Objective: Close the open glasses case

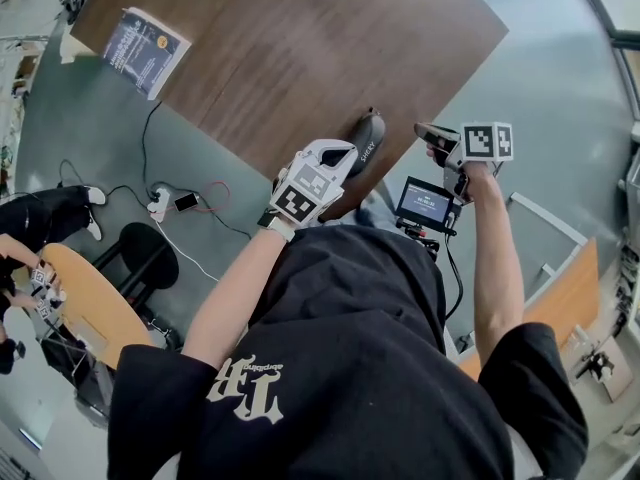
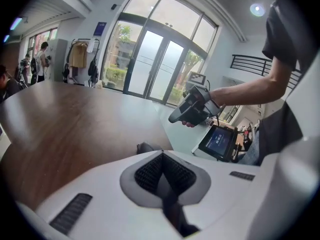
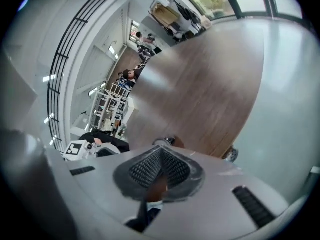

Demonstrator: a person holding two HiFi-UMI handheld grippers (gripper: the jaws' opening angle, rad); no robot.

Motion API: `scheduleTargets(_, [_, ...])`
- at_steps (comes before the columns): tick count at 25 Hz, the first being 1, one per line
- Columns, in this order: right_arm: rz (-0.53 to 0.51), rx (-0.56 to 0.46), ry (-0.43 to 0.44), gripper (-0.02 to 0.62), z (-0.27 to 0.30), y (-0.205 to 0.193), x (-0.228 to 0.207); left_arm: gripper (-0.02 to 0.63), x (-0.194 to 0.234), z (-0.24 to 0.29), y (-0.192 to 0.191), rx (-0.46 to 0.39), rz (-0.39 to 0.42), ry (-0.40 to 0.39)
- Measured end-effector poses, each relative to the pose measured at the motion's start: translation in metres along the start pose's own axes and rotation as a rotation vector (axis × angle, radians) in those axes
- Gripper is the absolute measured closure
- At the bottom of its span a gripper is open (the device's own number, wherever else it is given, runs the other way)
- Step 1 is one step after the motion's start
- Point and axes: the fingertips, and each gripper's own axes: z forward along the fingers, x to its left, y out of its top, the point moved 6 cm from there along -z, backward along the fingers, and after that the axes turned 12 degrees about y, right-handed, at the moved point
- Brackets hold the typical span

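Head view first: what is counted on the wooden table point(image 1: 300, 48)?

One glasses case point(image 1: 368, 140) and one booklet point(image 1: 145, 50) are seen. The case, a dark oblong, is laid at the near edge. The booklet is placed well apart from it, at the far left corner.

Is the case's lid seen up or down?

That cannot be told. Only one dark body is made out.

How many grippers are held?

Two. The left gripper point(image 1: 340, 156) is held over the table edge, with its tip just beside the case. The right gripper point(image 1: 428, 133) is held off the table, over the grey floor and to the right of the case. One small lit screen point(image 1: 425, 203) is seen below it.

Left gripper view: how are its jaws found?

The left gripper point(image 2: 161, 155) is clenched, its ribbed pads pressed together with nothing between them. The case point(image 2: 145, 147) is glimpsed just beyond the tip. The right gripper point(image 2: 192, 109) is seen raised in a hand.

And in the right gripper view?

The right gripper point(image 3: 161, 150) is likewise clenched on nothing, and the case point(image 3: 166, 141) is seen past its tip.
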Motion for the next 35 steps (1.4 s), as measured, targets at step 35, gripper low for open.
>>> scheduleTargets(35, [-0.752,-0.369,-0.439,0.609,-0.175,-0.299,0.154,0.609,-0.202,-0.19,-0.065,-0.296,-0.114,0.128])
